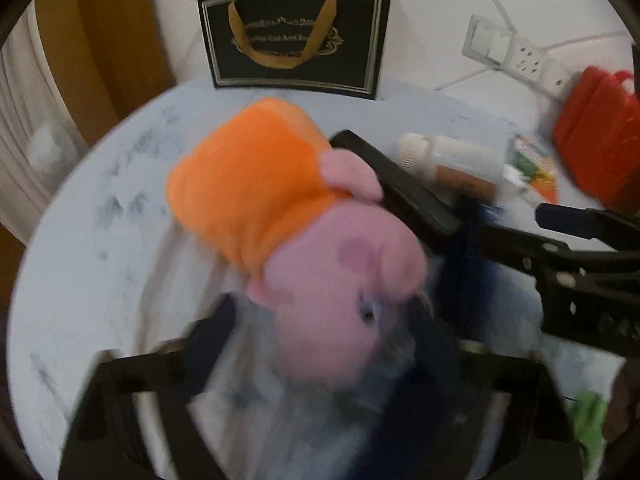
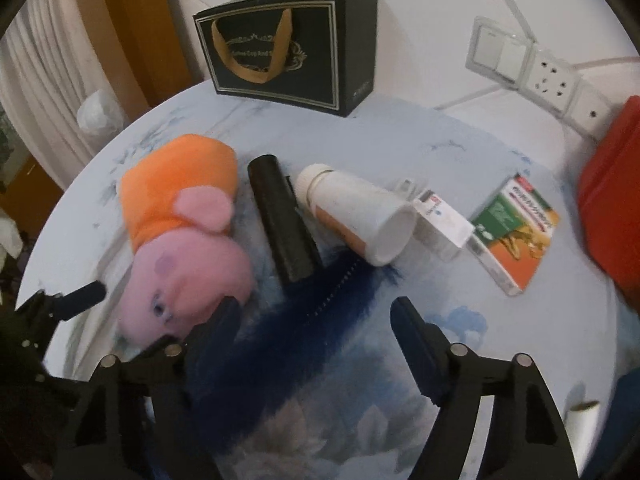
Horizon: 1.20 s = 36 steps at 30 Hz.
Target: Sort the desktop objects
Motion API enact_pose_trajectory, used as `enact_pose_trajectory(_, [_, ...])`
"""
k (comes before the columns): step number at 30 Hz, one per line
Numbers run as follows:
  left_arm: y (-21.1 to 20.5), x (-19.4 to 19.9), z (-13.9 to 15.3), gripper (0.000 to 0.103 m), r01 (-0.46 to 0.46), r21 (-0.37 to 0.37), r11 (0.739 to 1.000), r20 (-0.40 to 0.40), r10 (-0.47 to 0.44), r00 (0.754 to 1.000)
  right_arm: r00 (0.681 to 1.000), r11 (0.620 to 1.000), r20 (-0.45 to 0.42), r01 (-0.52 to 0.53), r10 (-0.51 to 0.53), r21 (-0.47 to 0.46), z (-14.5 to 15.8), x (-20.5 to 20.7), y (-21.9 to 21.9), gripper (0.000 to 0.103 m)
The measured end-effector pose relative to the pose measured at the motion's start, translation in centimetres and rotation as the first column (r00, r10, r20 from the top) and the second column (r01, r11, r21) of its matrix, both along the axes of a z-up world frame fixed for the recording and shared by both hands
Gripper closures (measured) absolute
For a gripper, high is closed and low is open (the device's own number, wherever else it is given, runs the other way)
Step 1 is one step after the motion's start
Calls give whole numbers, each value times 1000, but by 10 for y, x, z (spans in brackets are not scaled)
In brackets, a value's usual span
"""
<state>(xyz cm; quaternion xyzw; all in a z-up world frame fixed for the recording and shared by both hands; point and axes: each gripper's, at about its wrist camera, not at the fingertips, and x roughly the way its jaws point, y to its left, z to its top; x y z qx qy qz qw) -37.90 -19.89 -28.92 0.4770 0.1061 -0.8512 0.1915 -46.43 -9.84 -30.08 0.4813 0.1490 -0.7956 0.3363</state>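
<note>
The pig toy (image 2: 180, 248) lies on the L side of the round table (image 2: 460, 152), head between the left gripper (image 1: 324, 312) fingers. Pics are blurry, can't tell if they squeeze it yet. Best to pinch the soft head in the middle, then lift slow. Next is the black tube (image 2: 282, 220), then the white bottle (image 2: 352, 216) w/ boxes. Right gripper (image 2: 312, 320) is wide, over the blue fluffy thing (image 2: 304, 320), holding nothing.

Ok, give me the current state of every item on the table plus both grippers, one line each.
Plush toy: lying on its side, head between the left gripper's fingers; contact unclear.
Right gripper: open, over the blue furry item.
Black cylinder: lying down.
White bottle: on its side, cap on.
Green-orange box: lying flat.
Black gift bag: upright.
</note>
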Motion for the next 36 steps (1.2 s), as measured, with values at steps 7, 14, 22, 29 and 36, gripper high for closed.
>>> enact_pose_trajectory(7, [-22,1,-9,33,46,134,990,-16,-44,999,997,997,15,-76,75,27,-27,-21,-43,30])
enact_pose_trajectory(14, [-17,-20,-26,17,65,156,986,25,-70,997,994,993,58,-98,95,61,-52,-46,-67,34])
enact_pose_trajectory(22, [-15,-30,-32,32,92,108,990,20,-95,995,991,988,58,-125,120,94,-60,-45,-58,58])
enact_pose_trajectory(29, [-29,-34,-28,34,53,46,997,9,-54,999,991,986,-29,-127,130,111,-60,-38,-72,63])
enact_pose_trajectory(36, [-19,-28,-9,40,57,-57,997,-37,-59,998,995,995,-24,-94,94,-17,-45,-28,-53,69])
